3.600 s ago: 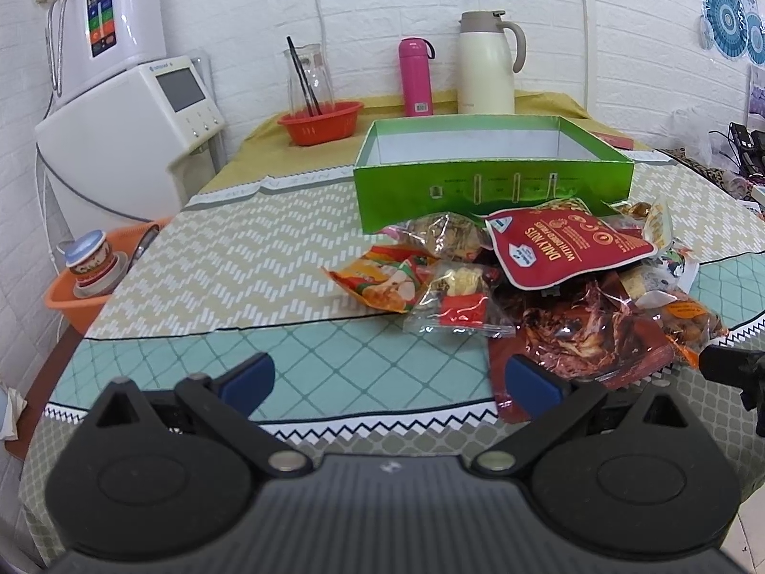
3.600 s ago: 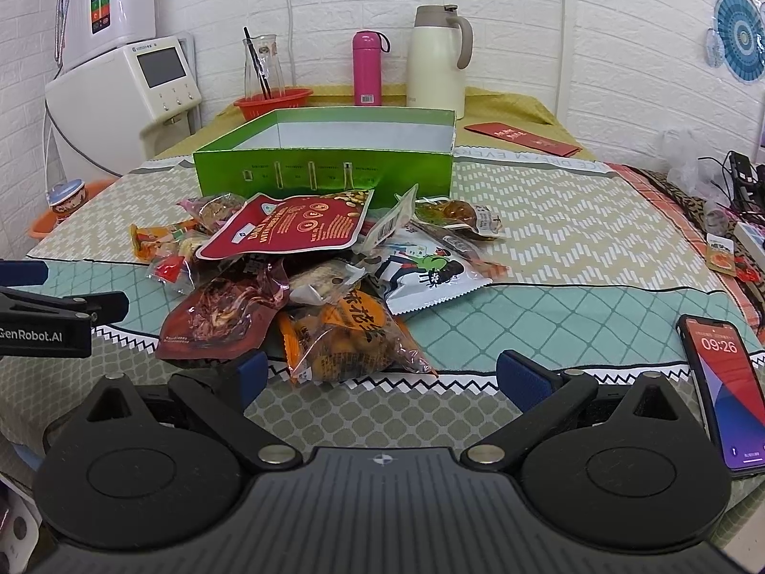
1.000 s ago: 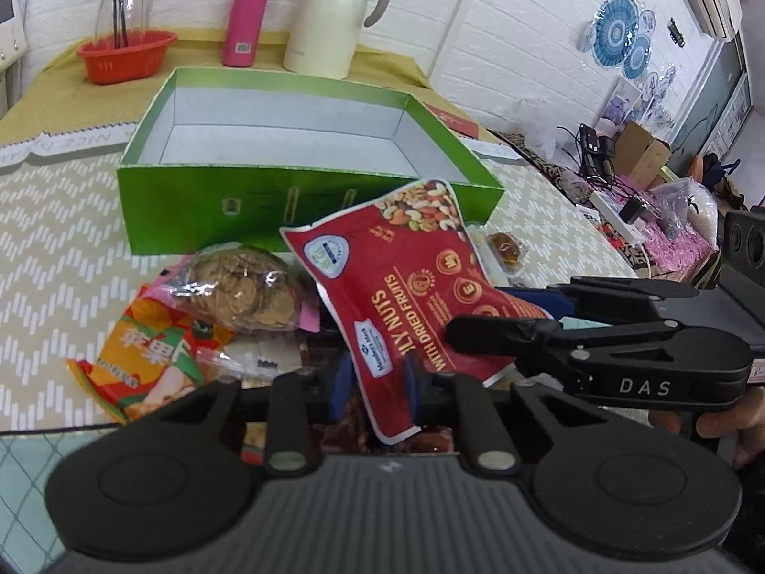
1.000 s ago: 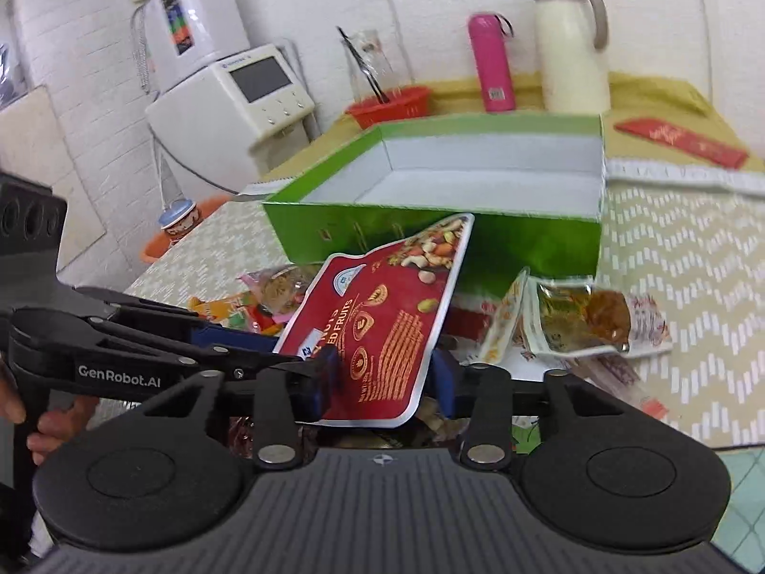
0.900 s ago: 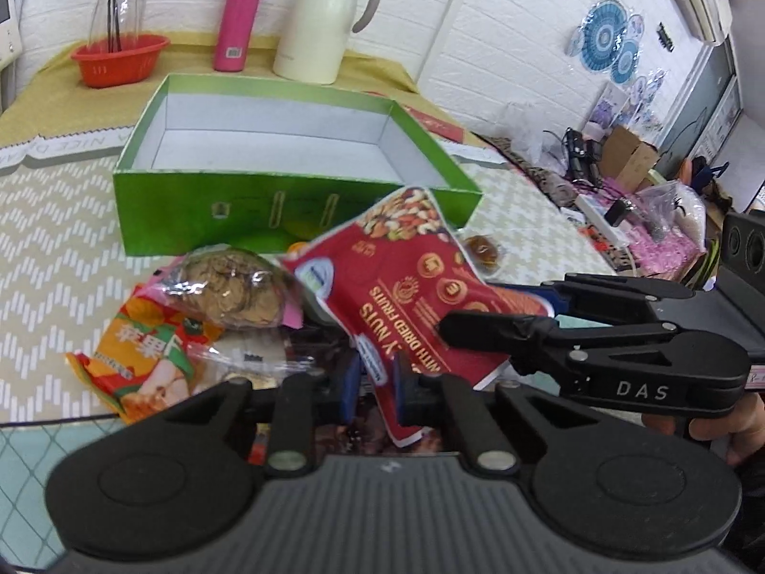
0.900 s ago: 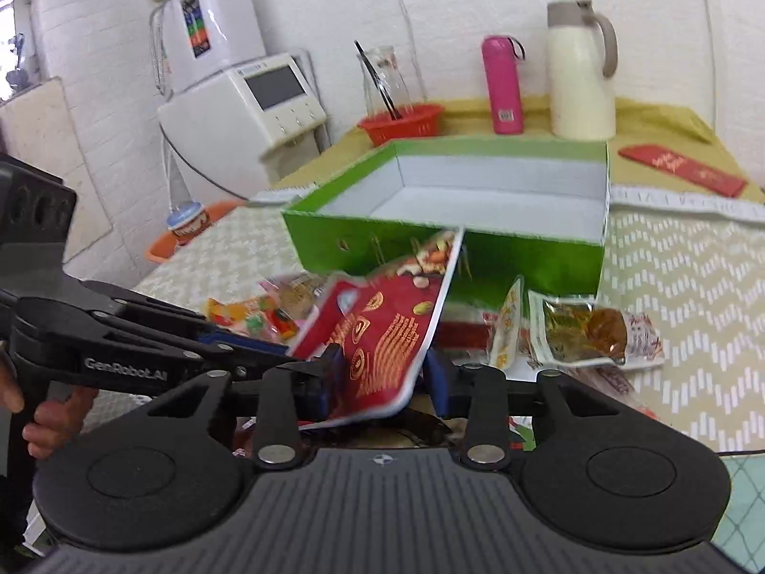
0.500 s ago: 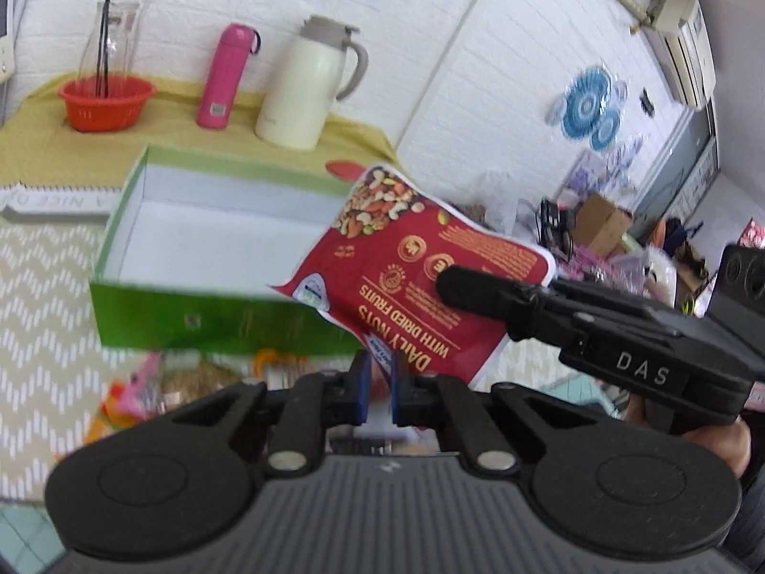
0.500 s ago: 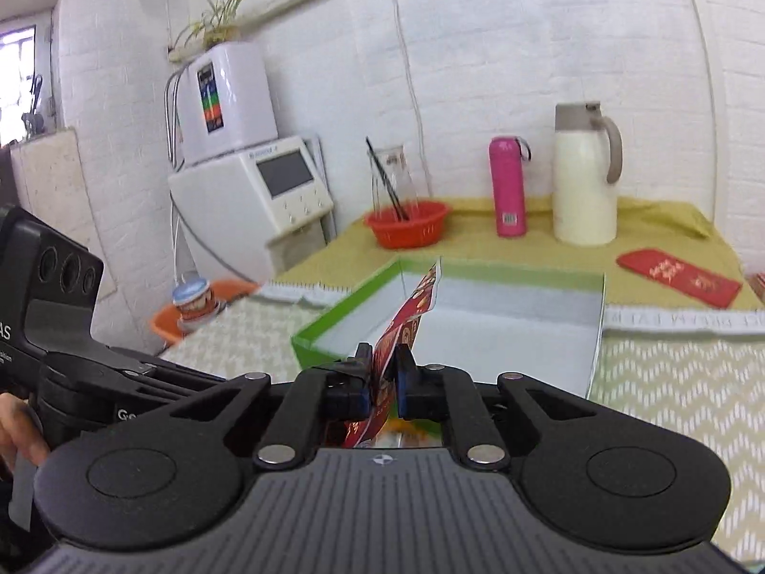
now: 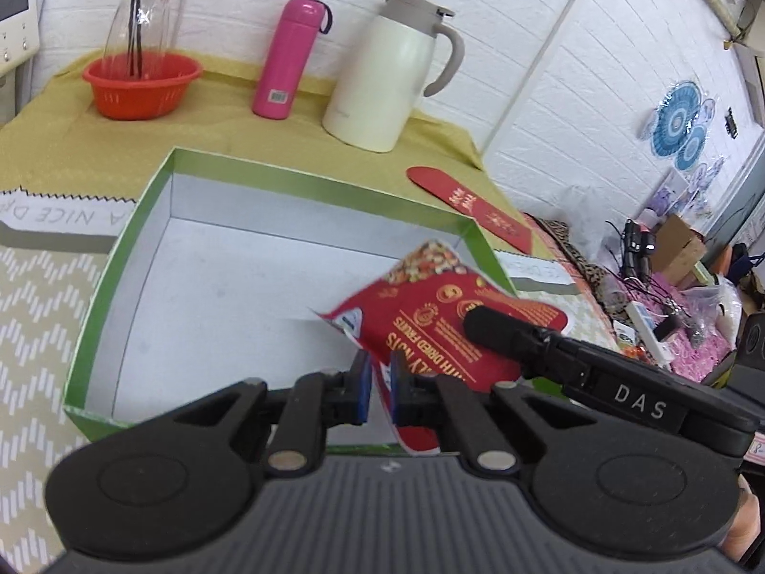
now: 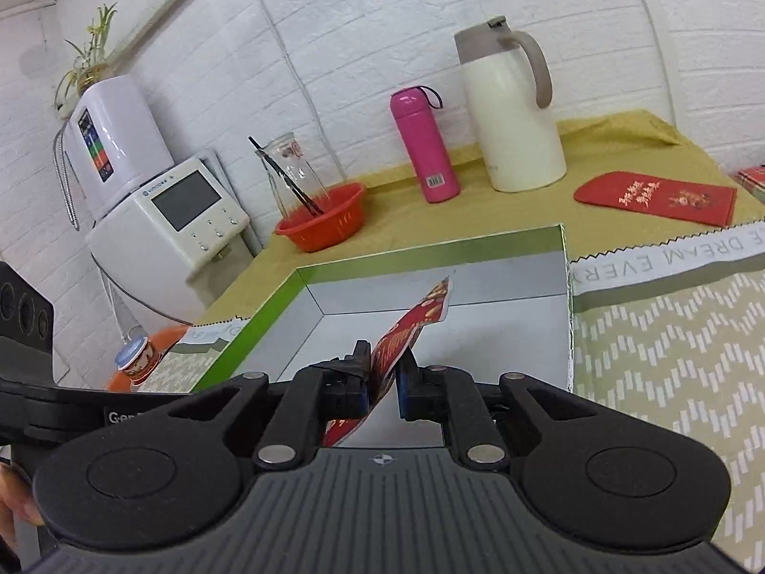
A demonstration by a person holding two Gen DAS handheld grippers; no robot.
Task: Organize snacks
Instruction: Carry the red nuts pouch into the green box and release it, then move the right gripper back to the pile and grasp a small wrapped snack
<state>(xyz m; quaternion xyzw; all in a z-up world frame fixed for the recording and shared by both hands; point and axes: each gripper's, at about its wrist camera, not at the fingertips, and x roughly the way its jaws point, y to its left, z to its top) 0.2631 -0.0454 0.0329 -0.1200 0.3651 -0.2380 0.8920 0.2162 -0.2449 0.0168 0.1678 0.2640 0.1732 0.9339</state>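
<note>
Lifted off the snack pile since 1 second ago and now held over the open green box [image 9: 143, 220]: red nut pouch [image 9: 440, 315]. From the left wrist: left gripper [image 9: 380, 385] shut tight on the pouch's lower corner, right gripper [image 9: 483, 323] pressing on its right side, pink bottle [image 9: 289, 57] and cream jug [image 9: 382, 71] upright behind the box. From the right wrist: right gripper [image 10: 382, 382] jaws opening slightly, nearly closed, pouch [image 10: 406, 330] edge-on between the 2 pads, box [image 10: 430, 258] below, orange basket [image 10: 320, 215] beyond.
</note>
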